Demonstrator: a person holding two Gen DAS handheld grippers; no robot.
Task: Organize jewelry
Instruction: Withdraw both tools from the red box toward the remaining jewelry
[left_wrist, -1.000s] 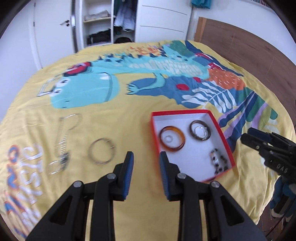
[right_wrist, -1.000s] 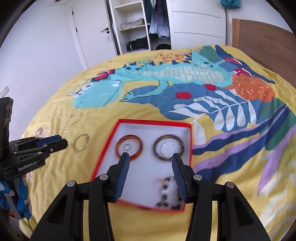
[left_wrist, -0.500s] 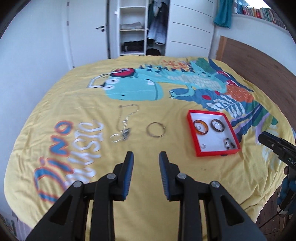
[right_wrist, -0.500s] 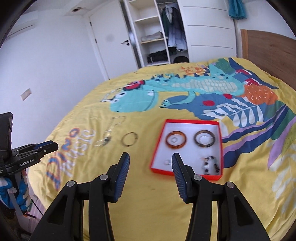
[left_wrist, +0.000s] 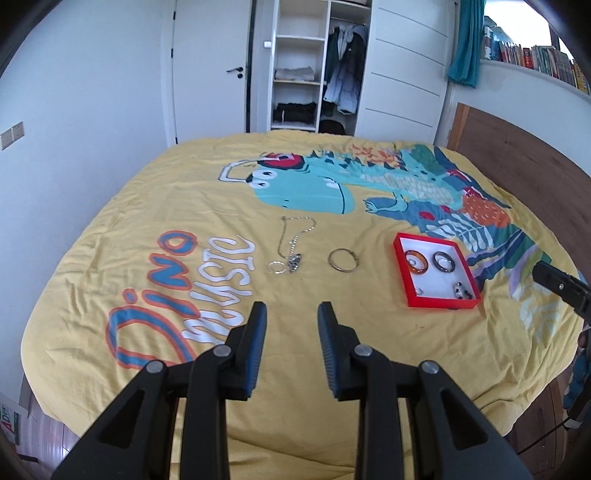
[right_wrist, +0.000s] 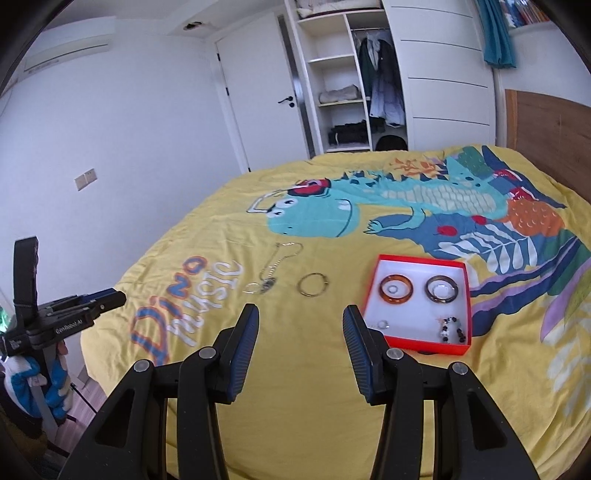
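Each gripper (left_wrist: 289, 314) (right_wrist: 300, 321) is black plastic with ribbed blue finger pads (right_wrist: 356, 345), silver screws and white lettering.

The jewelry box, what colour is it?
The box is red outside and white inside, clearest in the right wrist view.

Tiny silver ring (right_wrist: 383, 324) in red cardboard box (right_wrist: 370, 291) too small to resolve; silver chain necklace pendant (left_wrist: 294, 261) detail unreadable.

yellow bed (left_wrist: 369, 369) holds necklace (left_wrist: 291, 247), bangle (left_wrist: 343, 260), red box (left_wrist: 400, 273).
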